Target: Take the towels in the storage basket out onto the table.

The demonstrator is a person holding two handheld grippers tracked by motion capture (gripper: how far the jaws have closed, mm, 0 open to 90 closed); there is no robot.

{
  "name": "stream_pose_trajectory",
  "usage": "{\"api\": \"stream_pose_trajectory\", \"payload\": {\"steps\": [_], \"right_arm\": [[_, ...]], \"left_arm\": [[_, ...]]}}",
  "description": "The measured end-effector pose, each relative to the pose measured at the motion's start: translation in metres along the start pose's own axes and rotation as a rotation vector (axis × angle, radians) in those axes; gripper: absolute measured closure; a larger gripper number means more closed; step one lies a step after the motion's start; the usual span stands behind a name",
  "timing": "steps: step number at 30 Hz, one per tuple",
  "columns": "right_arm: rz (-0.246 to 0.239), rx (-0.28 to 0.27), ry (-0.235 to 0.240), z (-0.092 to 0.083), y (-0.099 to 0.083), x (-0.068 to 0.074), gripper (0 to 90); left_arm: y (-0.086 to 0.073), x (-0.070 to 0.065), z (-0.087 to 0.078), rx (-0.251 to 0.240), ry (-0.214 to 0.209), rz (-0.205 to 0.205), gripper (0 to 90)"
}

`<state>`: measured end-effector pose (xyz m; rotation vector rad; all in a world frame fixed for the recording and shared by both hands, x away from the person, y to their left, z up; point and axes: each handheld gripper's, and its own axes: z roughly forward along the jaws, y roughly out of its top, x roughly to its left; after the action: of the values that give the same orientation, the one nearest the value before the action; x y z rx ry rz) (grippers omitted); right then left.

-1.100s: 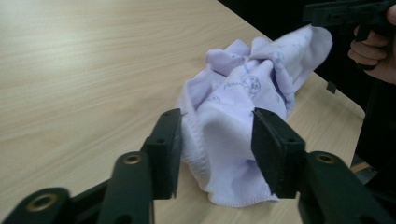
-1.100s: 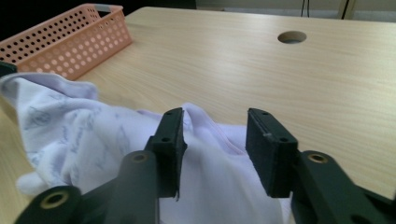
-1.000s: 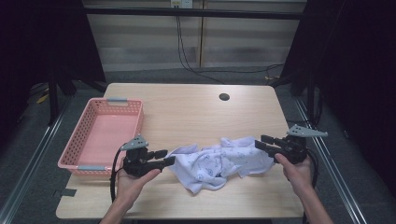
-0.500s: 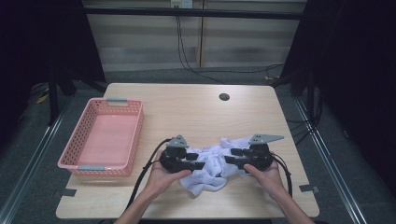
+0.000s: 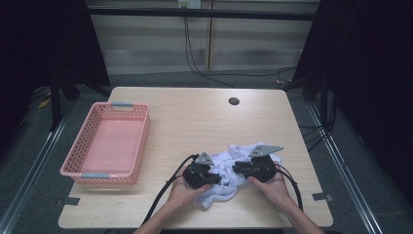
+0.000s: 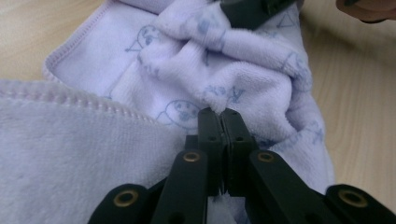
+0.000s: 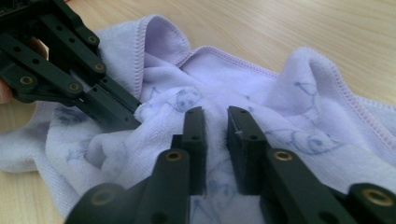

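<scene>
A pale wooden table [image 5: 195,122] is seen from the high view, with a pink basket [image 5: 108,142] standing well off to the left of the left gripper [image 5: 210,179]. Just ahead of both grippers, bunched between them near the table's front edge, a lilac towel [image 5: 229,175] (printed with small blue figures) is lying crumpled. In the left gripper view the left gripper [image 6: 223,115] is seen pinched together on a raised fold of the towel [image 6: 187,70], its jaws having just been closing. In the right gripper view the jaws of the right gripper [image 7: 215,116] have also just been closing; a narrow gap is left between them, with towel [image 7: 243,88] cloth lying in it, and whether the cloth is pressed cannot be told.
</scene>
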<state>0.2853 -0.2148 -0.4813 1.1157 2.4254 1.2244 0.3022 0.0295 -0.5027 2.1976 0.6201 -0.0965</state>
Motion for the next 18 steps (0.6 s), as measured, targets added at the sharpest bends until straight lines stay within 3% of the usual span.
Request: {"api": "stream_pose_trajectory", "payload": {"steps": [1, 4, 7, 12, 18], "right_arm": [[0.007, -0.002, 0.001, -0.001, 0.001, -0.001, 81.7], [0.037, -0.036, 0.036, -0.008, 0.003, -0.006, 82.4], [0.071, -0.094, 0.077, -0.021, 0.008, -0.011, 82.7], [0.099, -0.165, 0.050, -0.041, 0.022, -0.018, 83.6], [0.119, -0.244, 0.070, -0.051, 0.039, -0.029, 84.1]], "left_arm": [[0.000, 0.000, -0.002, 0.019, -0.005, 0.000, 88.7], [-0.001, -0.004, -0.009, 0.008, -0.032, -0.007, 88.8], [0.003, -0.009, -0.026, -0.044, -0.073, -0.014, 88.9], [0.007, -0.015, -0.059, -0.128, -0.119, -0.016, 88.9], [0.006, -0.016, -0.087, -0.202, -0.135, -0.028, 89.0]]}}
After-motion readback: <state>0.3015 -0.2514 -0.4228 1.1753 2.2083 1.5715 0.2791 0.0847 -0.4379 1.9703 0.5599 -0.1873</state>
